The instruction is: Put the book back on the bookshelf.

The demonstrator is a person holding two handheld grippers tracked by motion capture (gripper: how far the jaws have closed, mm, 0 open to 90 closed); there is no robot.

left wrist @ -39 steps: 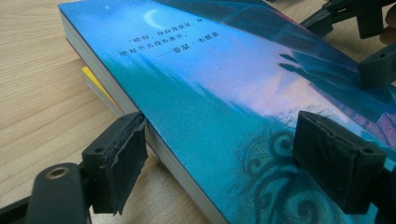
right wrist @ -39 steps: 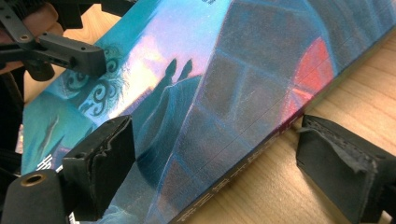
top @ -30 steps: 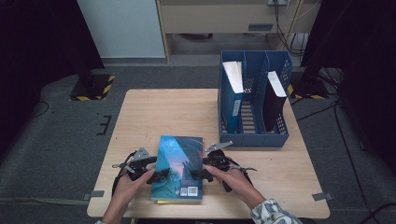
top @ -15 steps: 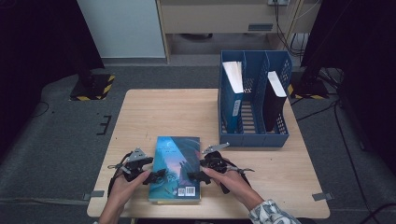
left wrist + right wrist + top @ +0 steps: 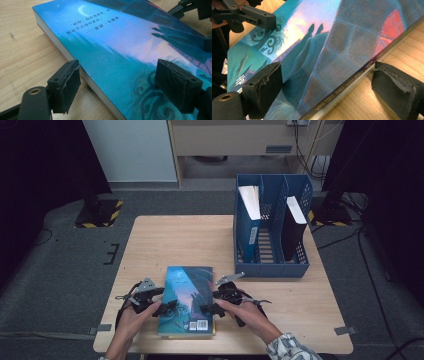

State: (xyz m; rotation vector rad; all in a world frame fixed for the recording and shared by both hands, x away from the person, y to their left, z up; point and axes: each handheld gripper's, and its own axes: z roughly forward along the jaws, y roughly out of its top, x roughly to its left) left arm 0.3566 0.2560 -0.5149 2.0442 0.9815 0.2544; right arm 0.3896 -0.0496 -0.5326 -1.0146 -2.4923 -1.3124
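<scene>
- Where the high view looks down on the wooden table, a blue-covered book lies flat in the lower centre of the frame, near the table's front edge.
- Left of the book in that view, the left hand holds the left gripper, whose tips reach onto the book's left edge; right of it, the right hand holds the right gripper, whose tips meet the book's right edge.
- A blue file rack stands in the upper right of the high view, well apart from the book, with a white-edged book in its left slot and a dark book in its right slot.
- Seen from the left gripper view, the book runs diagonally from upper left to lower right; the jaws stand wide apart, one pad over the cover at the right and the other beside the page edge at the lower left, down by the table. I cannot tell whether either pad touches.
- At the upper right of that frame part of the right gripper shows.
- Seen from the right gripper view, the book fills the middle, spine toward the lower right; the jaws stand wide apart and straddle that edge, the left pad over the cover, the right pad beside the spine above the table, not closed on it.
- The left gripper sits on the cover at the upper left of that frame.
</scene>
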